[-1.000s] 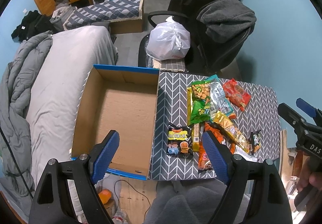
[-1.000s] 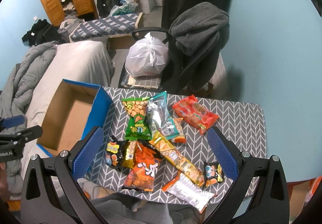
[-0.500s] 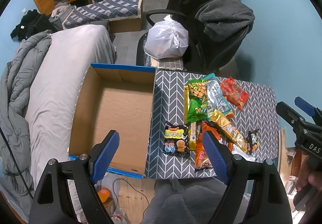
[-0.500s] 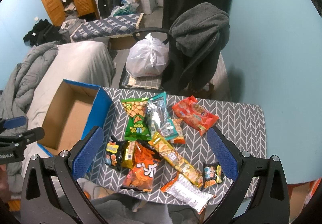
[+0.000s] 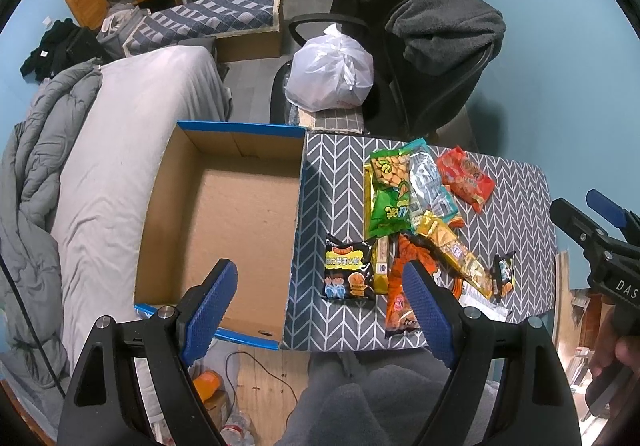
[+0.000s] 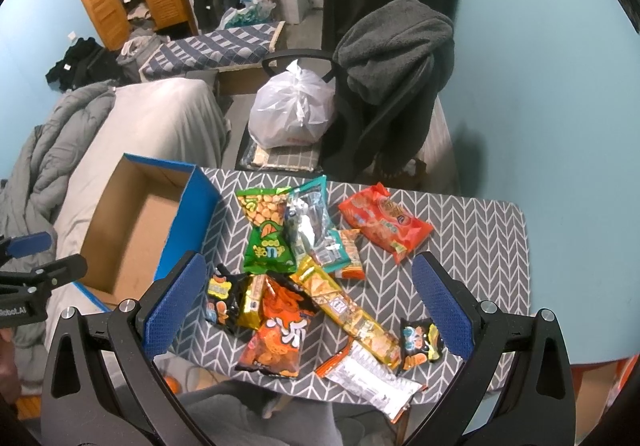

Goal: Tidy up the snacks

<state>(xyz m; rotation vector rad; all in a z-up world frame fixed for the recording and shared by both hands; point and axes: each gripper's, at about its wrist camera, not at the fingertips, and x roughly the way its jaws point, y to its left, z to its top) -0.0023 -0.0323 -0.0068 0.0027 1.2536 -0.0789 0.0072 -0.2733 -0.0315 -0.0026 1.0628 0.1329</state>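
The orange snack bag (image 6: 276, 338) hides most of the yellow packet (image 6: 251, 302) beneath.

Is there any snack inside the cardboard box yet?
No, the cardboard box shows only its bare brown floor, and the snacks all lie on the table beside it.

I see a grey chevron-cloth table (image 6: 472, 230) carrying an open blue cardboard box (image 6: 188, 213) at its left edge and a snack-packet pile (image 6: 304, 266) centre, red packet (image 6: 384, 221) far right.
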